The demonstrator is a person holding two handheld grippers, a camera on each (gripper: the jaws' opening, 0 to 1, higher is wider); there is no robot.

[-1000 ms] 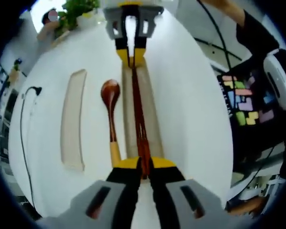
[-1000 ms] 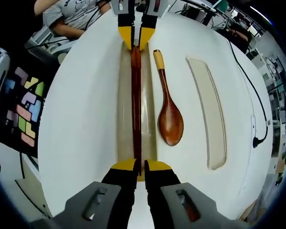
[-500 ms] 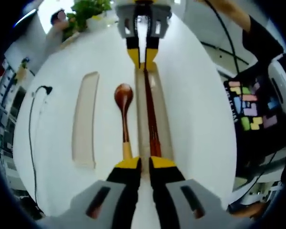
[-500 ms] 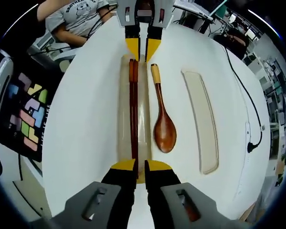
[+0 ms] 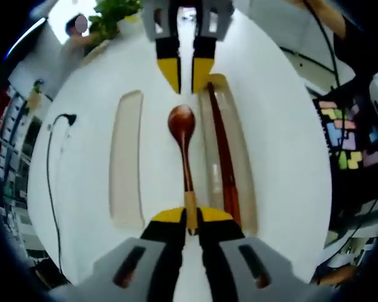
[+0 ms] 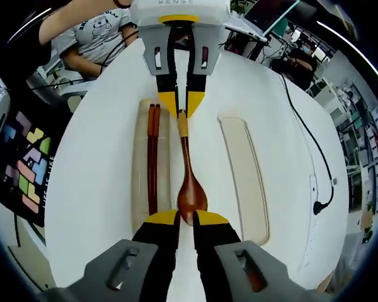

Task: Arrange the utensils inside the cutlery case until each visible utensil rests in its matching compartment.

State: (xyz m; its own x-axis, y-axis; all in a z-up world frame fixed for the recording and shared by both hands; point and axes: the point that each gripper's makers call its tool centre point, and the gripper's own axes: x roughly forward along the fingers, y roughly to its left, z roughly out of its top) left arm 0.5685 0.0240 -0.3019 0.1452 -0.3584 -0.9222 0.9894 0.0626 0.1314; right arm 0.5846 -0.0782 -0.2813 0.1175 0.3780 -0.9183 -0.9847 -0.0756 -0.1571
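Two hand-held grippers have shifted from the chopsticks (image 5: 223,151), now lying in their tray (image 5: 240,157), to the wooden spoon (image 5: 183,145) at frame centre: left hand-held gripper (image 5: 188,217) and right hand-held gripper (image 6: 186,218), both spread, straddle its ends.

Bright, even overhead light floods the white tabletop (image 5: 88,189) in both gripper views, washing its surface close to pure white with barely a shadow. A blown-out window glow burns beyond the tabletop's far edge in the left gripper view. Soft glints ride the glossy wooden spoon (image 6: 190,189) and the clear case halves. Fisheye distortion bows the tabletop's edges and bends the room behind. Centres stay reasonably sharp; the background clutter goes soft and smeared, and each view's own gripper looms large and slightly blurred.
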